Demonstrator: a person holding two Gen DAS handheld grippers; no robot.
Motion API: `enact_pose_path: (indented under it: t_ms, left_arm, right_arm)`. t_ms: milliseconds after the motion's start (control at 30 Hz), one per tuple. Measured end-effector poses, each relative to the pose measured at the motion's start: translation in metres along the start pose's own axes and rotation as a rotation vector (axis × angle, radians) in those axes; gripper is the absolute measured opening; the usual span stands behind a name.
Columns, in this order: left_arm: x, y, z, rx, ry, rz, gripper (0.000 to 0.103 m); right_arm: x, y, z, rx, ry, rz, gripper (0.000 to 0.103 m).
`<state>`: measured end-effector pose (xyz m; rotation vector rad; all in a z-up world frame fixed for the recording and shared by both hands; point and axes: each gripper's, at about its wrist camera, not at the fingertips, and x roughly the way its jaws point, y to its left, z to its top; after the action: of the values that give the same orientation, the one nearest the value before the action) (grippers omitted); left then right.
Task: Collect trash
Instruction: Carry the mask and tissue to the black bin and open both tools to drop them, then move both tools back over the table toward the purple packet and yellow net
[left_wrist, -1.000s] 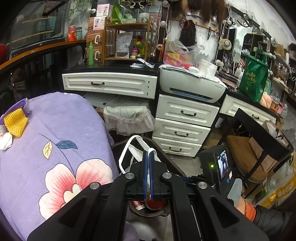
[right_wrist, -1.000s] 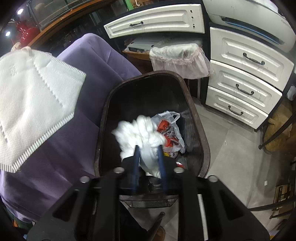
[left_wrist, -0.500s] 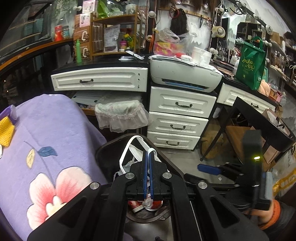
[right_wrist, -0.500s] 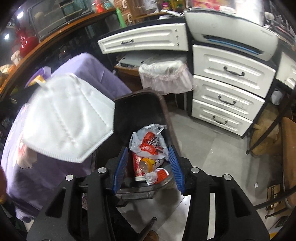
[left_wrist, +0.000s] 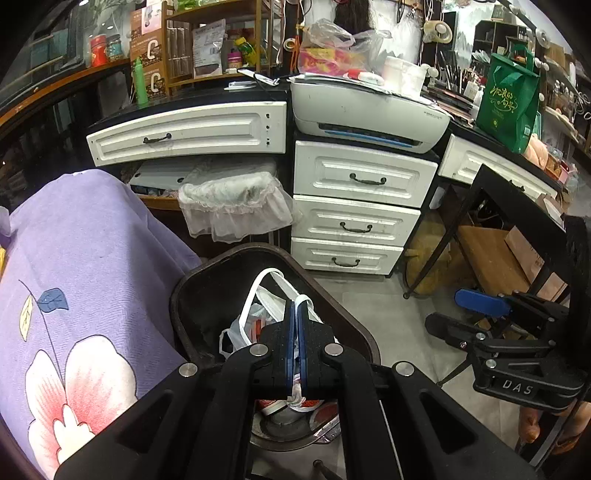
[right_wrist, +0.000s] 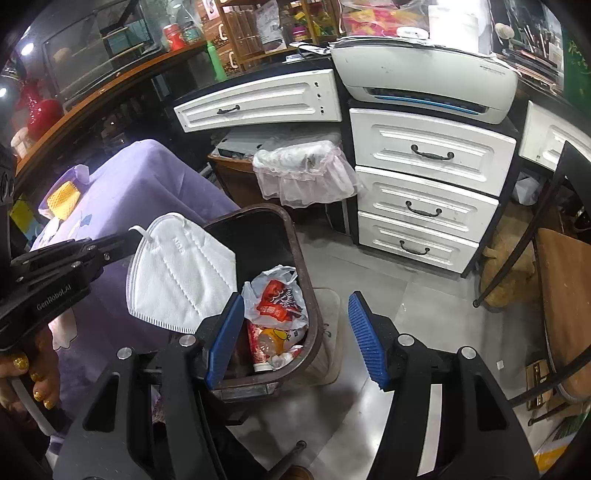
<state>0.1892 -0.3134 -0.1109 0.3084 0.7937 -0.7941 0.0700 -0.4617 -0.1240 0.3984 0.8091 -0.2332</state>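
Right wrist view shows the right gripper (right_wrist: 295, 336) with its jaws opening and nothing between them, hanging above the near rim of the brown bin (right_wrist: 295, 236), where a plastic bag (right_wrist: 277, 295) and wrappers lie. At 9 o'clock the left gripper (right_wrist: 138, 234) is clamped on the white mask (right_wrist: 177, 280), which hangs over the bin's left edge. In the left wrist view the pads (left_wrist: 291, 332) look pinched on the mask's strap (left_wrist: 255, 291), though the overlap blurs this.
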Motion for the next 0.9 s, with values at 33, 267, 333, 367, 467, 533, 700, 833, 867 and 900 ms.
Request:
enact_pose_path:
  t_ms: [33,267,333,367,467,533,700,833,867,900]
  left_arm:
    - [0.001,-0.001,0.0,0.006,0.004,-0.001,0.007]
    - [-0.003,0.0,-0.001,0.004,-0.021,-0.005,0.074]
    - [-0.002,-0.003,-0.001,0.024,-0.018,0.007,0.077]
    - [-0.002,-0.005,-0.001,0.033,-0.017,0.008,0.079]
    - [-0.004,-0.007,-0.003,0.042,-0.016,0.006,0.085]
    - [-0.01,-0.006,-0.005,0.031,-0.026,-0.004,0.088]
    - [-0.03,0.003,-0.006,0.007,-0.068,-0.018,0.094]
    - [-0.048,0.014,-0.007,-0.022,-0.097,-0.029,0.095]
    - [-0.053,0.019,-0.007,-0.034,-0.101,-0.028,0.095]
    - [-0.056,0.021,-0.008,-0.043,-0.102,-0.027,0.095]
  right_arm:
    - [0.0,0.0,0.0,0.0,0.0,-0.002,0.059]
    - [0.001,-0.002,0.001,0.004,0.002,-0.01,0.059]
    - [0.001,-0.002,0.002,0.005,0.001,-0.011,0.059]
    - [0.0,-0.002,0.002,0.004,0.001,-0.013,0.059]
    - [-0.001,-0.003,0.003,0.005,-0.002,-0.016,0.06]
    - [-0.001,-0.002,0.003,0.005,-0.004,-0.014,0.061]
    - [-0.005,0.004,0.007,0.011,-0.015,0.016,0.069]
    - [-0.008,0.014,0.012,0.013,-0.023,0.052,0.07]
    - [-0.008,0.016,0.013,0.013,-0.024,0.059,0.07]
    - [-0.009,0.02,0.014,0.012,-0.025,0.07,0.071]
